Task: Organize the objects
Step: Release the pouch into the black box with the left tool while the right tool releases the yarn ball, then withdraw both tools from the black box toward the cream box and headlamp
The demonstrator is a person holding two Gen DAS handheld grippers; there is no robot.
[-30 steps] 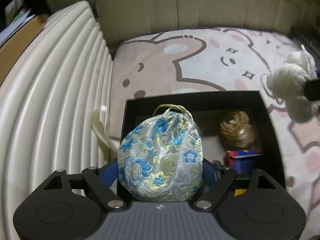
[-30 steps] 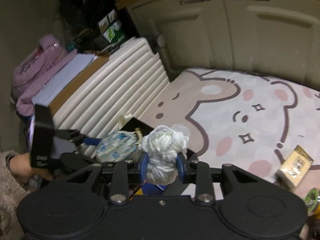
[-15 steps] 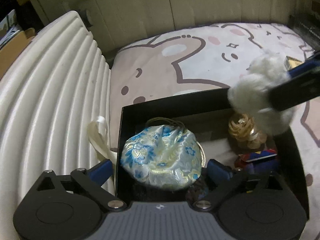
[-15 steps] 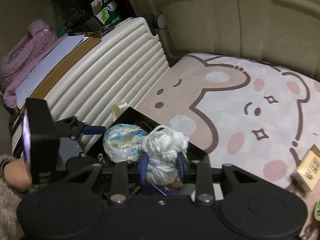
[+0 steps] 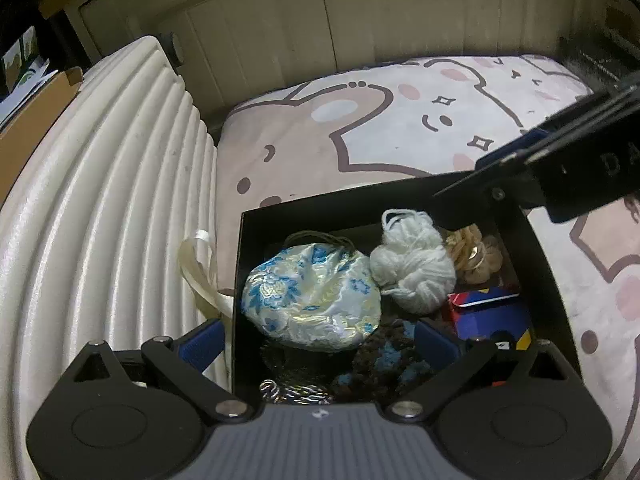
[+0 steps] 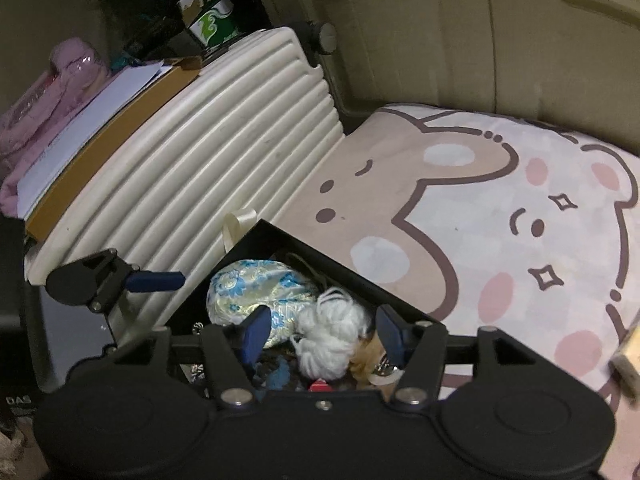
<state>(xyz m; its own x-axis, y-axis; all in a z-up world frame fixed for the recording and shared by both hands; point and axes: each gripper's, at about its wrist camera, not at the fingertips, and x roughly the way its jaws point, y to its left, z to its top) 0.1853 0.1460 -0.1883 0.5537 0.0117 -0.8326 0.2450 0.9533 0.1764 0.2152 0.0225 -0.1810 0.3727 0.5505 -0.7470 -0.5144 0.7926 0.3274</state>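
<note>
A: Start with the tongs; how do they stand?

B: The left gripper [image 5: 318, 340] is spread wide, its blue pads either side of the near end of the black box [image 5: 552, 264], one outside the left wall and one inside; nothing is pinched between them; the right gripper [image 6: 324, 330] has its jaws opening, and the white yarn ball [image 6: 334, 338] sits between the pads with clear gaps on both sides, so it is free of them

A: And where does the yarn lie?

B: Inside the box, seen plainly from the left wrist view [image 5: 414, 268]; it rests against the floral drawstring pouch [image 5: 312, 298] on its left and a tan frilly ornament [image 5: 476, 258] on its right; a red and blue carton [image 5: 490, 314] lies just in front of it, and something dark with blue tufts [image 5: 390, 362] lies nearer the left gripper

A: What surrounds the box?

B: It sits on a pink cartoon bear mat [image 5: 380, 136]; a cream ribbed suitcase [image 5: 108, 184] stands just beside its left wall, with a pale ribbon [image 5: 200, 276] hanging between them; cream cabinet doors [image 6: 440, 28] rise behind the mat; papers and a pink bundle [image 6: 44, 92] lie on top of the suitcase
</note>
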